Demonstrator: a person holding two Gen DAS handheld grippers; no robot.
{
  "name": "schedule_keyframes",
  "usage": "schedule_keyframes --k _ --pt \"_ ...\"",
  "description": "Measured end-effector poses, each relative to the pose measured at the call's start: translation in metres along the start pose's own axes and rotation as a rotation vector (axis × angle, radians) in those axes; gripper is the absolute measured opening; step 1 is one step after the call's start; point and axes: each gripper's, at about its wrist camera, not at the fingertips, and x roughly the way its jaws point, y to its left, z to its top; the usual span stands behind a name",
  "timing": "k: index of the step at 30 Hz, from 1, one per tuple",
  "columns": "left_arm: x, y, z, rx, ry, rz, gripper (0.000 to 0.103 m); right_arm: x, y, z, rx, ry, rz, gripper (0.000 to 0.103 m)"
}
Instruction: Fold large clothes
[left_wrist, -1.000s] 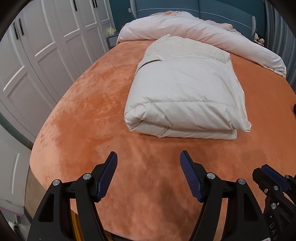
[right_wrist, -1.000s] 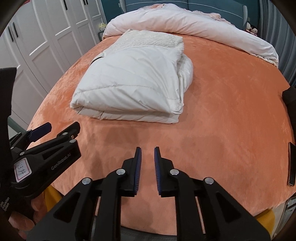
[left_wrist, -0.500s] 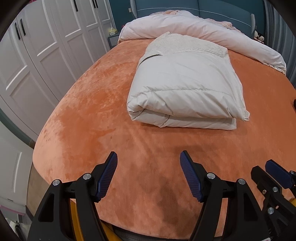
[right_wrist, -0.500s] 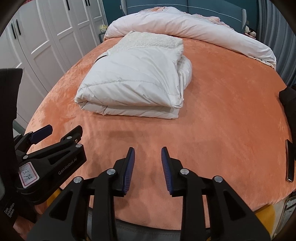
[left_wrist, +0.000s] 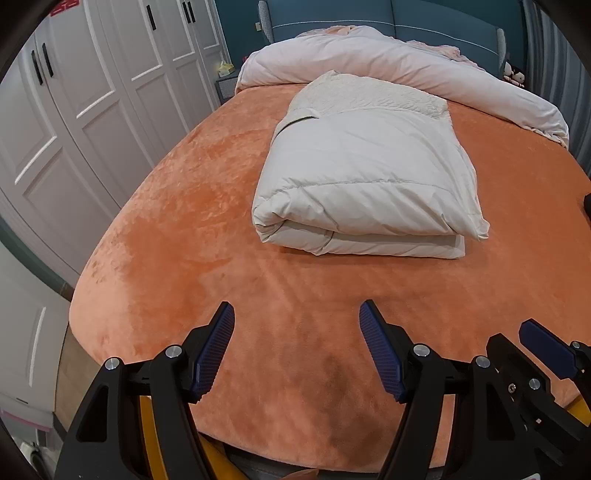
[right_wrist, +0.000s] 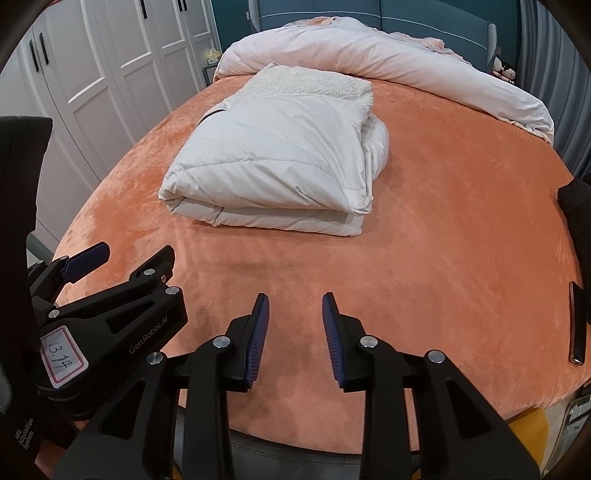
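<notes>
A folded cream puffy coat (left_wrist: 365, 177) with a fleecy collar lies in the middle of the orange bed (left_wrist: 184, 236); it also shows in the right wrist view (right_wrist: 280, 166). My left gripper (left_wrist: 297, 314) is open and empty, hovering over the bed's near edge, well short of the coat. My right gripper (right_wrist: 294, 306) is open and empty, also over the near edge, to the right of the left gripper (right_wrist: 92, 258). The right gripper's fingertip (left_wrist: 546, 347) shows at the lower right of the left wrist view.
A rolled white duvet (left_wrist: 406, 70) lies across the head of the bed by the teal headboard (left_wrist: 388, 14). White wardrobe doors (left_wrist: 85, 103) line the left side. A dark phone (right_wrist: 577, 325) and a black item (right_wrist: 576, 199) lie at the bed's right edge.
My right gripper has opened from nearly shut. Both grippers have drawn back from the coat toward the foot of the bed.
</notes>
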Motion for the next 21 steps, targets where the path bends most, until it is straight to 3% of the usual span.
schedule_keyframes --k 21 --pt "-0.0005 0.0006 0.0001 -0.016 0.009 0.001 0.069 -0.0010 -0.0009 0.0002 0.003 -0.001 0.000 0.029"
